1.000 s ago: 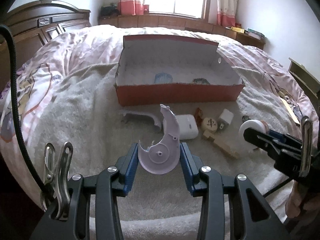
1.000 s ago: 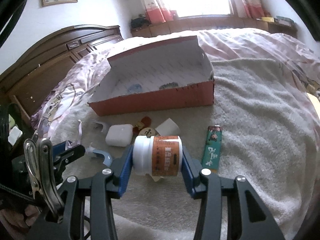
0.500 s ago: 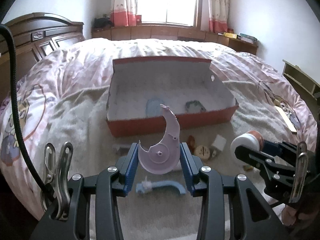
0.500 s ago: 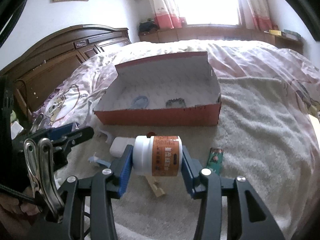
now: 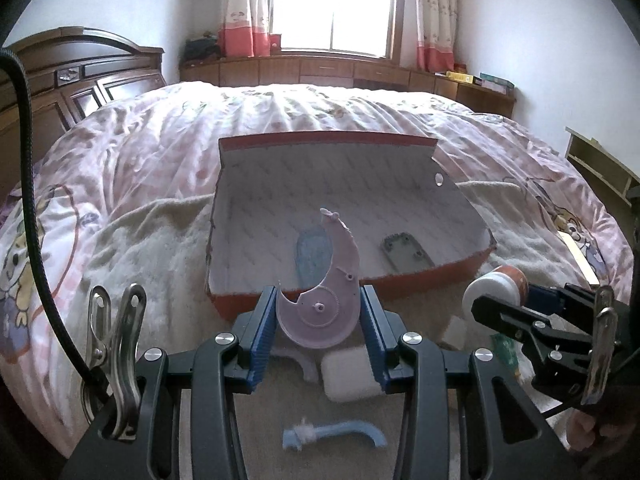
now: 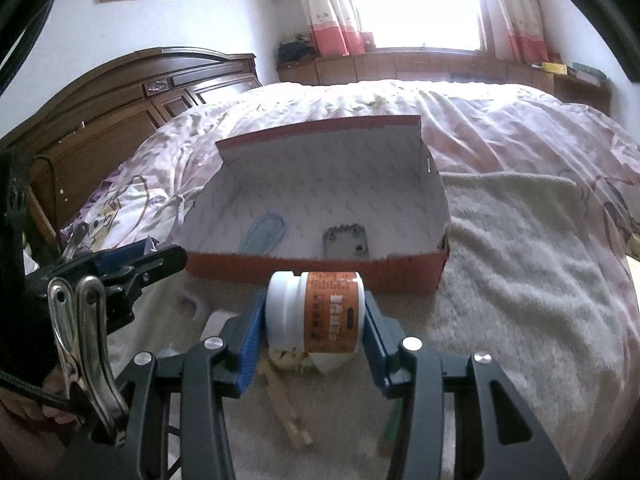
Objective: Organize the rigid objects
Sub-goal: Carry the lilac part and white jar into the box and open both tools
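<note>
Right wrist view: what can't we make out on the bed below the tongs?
- Wooden piece: motion-blurred, top hidden by the jar.
- Green strip: mostly behind the right tongs.
- White case: cut off by the finger.
- Jar label: print too small to read.

Daylight floods in from the window [image 5: 334, 4] ahead of me, blown out to white glare. My fisheye views bend and darken at the corners, with nearby clutter slightly blurred.

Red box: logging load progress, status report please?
Left gripper shut on lilac plastic piece. Right gripper shut on orange-label bottle. Red box open ahead, nothing blocking.
</note>
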`<state>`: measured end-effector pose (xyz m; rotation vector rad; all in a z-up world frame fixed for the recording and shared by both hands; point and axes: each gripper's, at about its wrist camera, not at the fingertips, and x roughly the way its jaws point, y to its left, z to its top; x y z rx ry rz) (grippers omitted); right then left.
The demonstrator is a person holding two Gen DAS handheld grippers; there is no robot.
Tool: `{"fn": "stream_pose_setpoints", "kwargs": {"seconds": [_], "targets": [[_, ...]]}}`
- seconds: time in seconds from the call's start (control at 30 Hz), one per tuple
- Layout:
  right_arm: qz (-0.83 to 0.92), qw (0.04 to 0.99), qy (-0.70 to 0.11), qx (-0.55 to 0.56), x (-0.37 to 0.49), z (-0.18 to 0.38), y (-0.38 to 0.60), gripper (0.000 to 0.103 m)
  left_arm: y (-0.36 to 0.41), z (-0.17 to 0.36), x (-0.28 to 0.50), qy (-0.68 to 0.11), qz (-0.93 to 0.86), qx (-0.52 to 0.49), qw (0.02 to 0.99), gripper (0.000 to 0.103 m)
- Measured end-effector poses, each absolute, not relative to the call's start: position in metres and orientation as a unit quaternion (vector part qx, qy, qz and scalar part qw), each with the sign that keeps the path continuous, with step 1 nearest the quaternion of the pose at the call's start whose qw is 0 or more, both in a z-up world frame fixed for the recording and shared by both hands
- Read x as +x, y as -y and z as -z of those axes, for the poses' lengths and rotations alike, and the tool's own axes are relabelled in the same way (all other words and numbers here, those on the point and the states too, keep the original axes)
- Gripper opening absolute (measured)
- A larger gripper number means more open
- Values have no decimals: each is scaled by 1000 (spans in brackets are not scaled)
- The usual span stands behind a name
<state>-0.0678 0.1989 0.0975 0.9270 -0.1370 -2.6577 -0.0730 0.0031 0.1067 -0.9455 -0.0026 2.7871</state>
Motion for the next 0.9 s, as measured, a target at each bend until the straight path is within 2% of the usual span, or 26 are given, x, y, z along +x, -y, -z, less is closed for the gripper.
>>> {"fn": "stream_pose_setpoints", "kwargs": {"seconds": [0.47,0.9], "targets": [[932,154,41,326,-132,-100,-191,47,-13,-98,-133,-12,-941,-321,108,41],[925,146,46,346,-187,-80,-196,47,-19,-75,-182,-11,-932,-352,93,41]]}}
